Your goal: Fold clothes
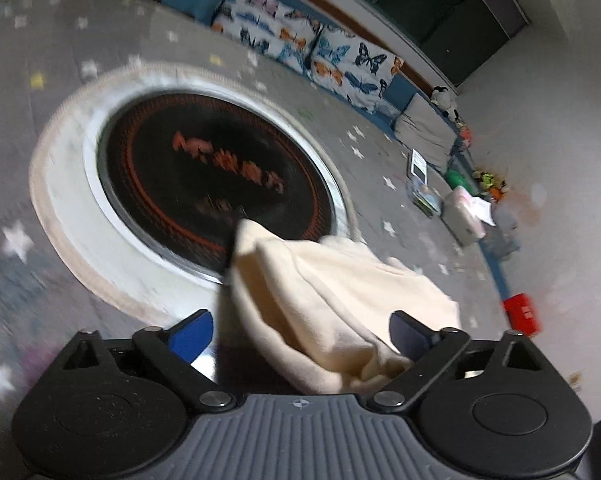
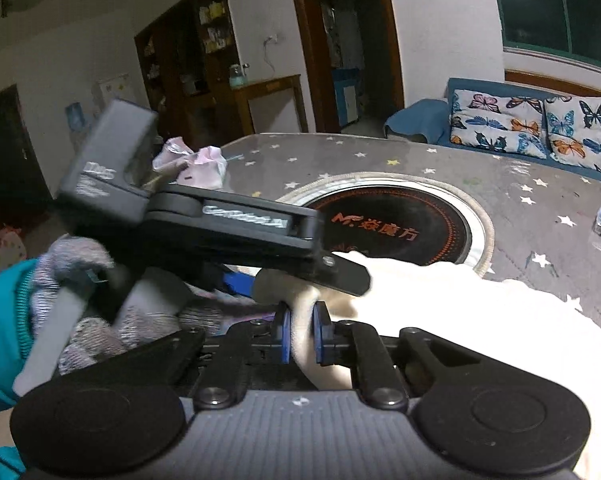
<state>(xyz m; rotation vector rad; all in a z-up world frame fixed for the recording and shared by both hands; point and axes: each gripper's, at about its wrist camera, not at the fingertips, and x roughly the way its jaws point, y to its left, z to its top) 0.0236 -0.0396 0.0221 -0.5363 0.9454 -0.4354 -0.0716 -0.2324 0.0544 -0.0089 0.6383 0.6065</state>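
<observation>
Right wrist view, far left of frame: a hand (image 2: pixel 80 304) in a grey knit glove with a teal sleeve (image 2: pixel 0 320) holds the left gripper (image 2: pixel 260 280), seen side-on across the left and centre of the frame; its blue pad sits against the bunched edge of the cream garment (image 2: pixel 480 332). Lower centre: right gripper (image 2: pixel 300 332) clenched on a narrow fold of the same garment, blue pads (image 2: pixel 284 336) pressing the cloth from both sides. The rest of the garment spreads to the lower right over the grey star-print table cover (image 2: pixel 520 208). Centre: round black hob (image 2: pixel 392 228) with orange lettering, set into the table just beyond the cloth. Upper right: butterfly-print cushions (image 2: pixel 500 120). Left wrist view, blurred: fingers (image 1: pixel 192 336) stand wide apart, released; garment lies between them, heaped toward the right finger, its tip overlapping the hob rim.
</observation>
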